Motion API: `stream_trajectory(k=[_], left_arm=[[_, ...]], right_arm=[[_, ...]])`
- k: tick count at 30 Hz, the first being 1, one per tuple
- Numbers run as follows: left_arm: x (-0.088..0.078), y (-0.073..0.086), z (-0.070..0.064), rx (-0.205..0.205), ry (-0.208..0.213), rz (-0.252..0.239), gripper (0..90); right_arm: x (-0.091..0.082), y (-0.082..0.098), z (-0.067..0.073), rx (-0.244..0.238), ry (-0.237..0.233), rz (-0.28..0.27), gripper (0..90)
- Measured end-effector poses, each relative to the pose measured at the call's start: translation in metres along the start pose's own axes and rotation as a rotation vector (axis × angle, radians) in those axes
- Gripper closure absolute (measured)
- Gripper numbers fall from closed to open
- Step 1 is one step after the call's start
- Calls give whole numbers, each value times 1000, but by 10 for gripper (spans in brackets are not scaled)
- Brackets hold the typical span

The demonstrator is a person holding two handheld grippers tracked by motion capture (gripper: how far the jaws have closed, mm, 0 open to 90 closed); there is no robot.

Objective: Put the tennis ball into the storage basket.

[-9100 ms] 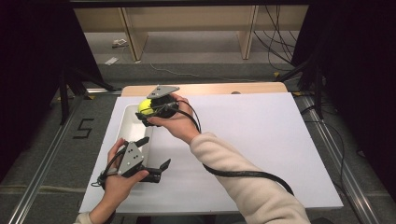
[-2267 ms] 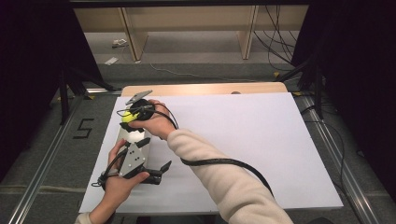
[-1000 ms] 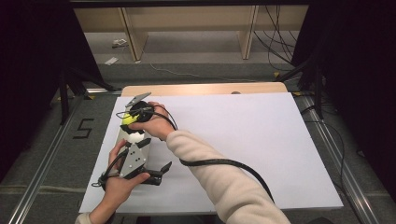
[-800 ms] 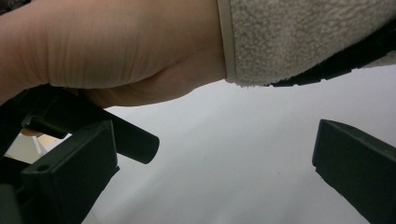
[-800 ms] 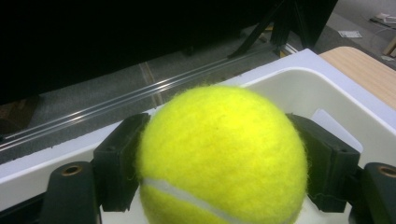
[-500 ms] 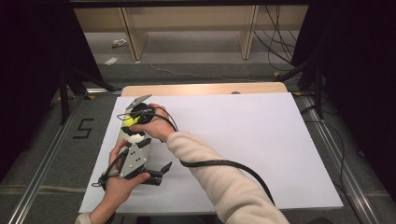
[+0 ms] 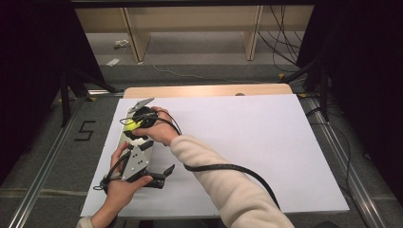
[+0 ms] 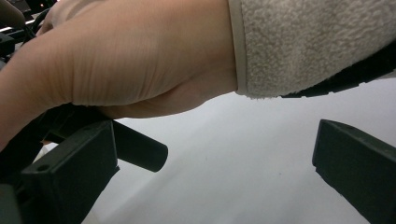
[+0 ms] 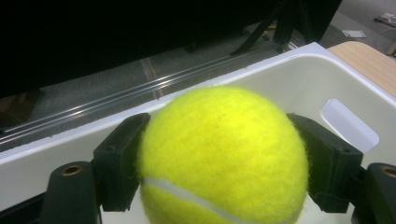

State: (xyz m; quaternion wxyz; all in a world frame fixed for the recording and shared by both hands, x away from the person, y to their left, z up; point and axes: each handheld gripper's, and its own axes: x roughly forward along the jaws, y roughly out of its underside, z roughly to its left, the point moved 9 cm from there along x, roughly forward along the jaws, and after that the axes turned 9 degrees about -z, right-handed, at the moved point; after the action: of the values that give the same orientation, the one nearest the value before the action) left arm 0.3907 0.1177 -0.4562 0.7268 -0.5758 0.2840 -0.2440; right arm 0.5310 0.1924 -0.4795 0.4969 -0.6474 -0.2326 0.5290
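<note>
Two grippers are held close together at the near left of the white table [image 7: 266,142]. A yellow ball [image 9: 223,156] is clamped between the jaws of the right gripper [image 7: 135,121], one jaw pressed against each side of it. In the high view the ball [image 7: 129,125] is seen over the white bin [image 7: 124,135], which stands at the table's left edge. In the right gripper view the ball is held above the bin's inside, with the bin's wall [image 9: 261,79] and a handle cut-out [image 9: 349,123] behind it. Whether the ball touches the bin's floor cannot be told.

The left gripper [image 7: 160,175] is held just near of the right one, over the bare table, with its jaws set wide apart and nothing between them. In the left gripper view the right hand [image 8: 126,56] and its fleece sleeve [image 8: 317,42] are seen crossing above the jaws.
</note>
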Motion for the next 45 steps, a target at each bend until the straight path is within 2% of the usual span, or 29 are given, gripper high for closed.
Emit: stream_trajectory(k=[10,16,20,30,45], left_arm=[[1,0,-1,-4,2,1,0],[1,1,0,-3,2,3,0],[1,1,-1,-3,2,3,0],[1,1,-1,-3,2,2,0],[0,0,2,-1,-7,-1,0]], right_arm=[[-1,1,1,-2,0,11,244],[-7,-9,2,-11,0,-9,172],[-12,-10,0,-18,7,-12,159],[-32,-11,-9,-1,30,-36,158],[-72,-6,-24,16,65,-68,159]])
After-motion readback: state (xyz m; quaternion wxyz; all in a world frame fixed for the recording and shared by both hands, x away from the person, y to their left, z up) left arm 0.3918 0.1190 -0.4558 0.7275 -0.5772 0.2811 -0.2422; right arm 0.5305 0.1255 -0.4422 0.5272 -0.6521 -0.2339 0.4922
